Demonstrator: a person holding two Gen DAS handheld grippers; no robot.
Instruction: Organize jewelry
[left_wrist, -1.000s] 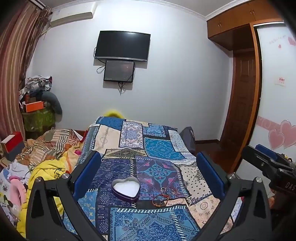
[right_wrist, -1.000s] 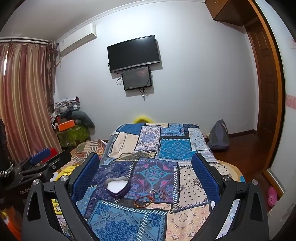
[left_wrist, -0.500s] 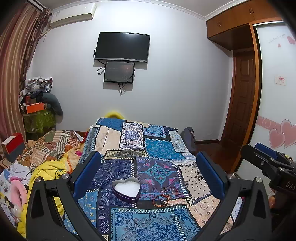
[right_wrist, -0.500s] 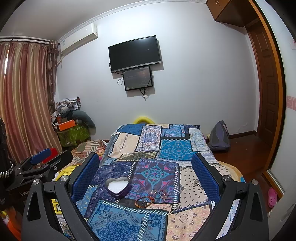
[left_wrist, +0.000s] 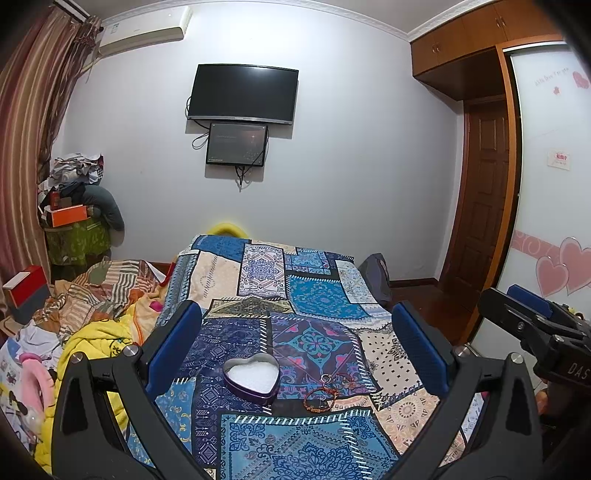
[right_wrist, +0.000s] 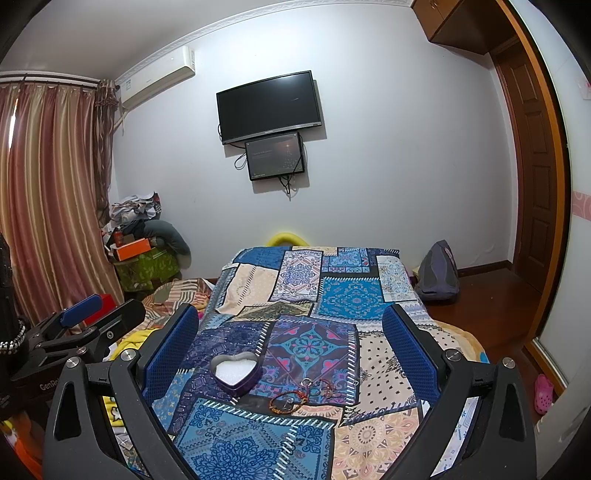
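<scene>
Left wrist view: both grippers' jaws gape wide above the heart box (left_wrist: 251, 377), bracelets (left_wrist: 320, 397) beside it.

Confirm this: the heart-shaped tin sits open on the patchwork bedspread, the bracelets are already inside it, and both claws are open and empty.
Not quite. The bracelets are not inside the heart-shaped tin; they lie on the patchwork bedspread just to its right, as the left wrist view shows. The tin is open, holding only white padding. The left claw and right claw are open and empty.
</scene>
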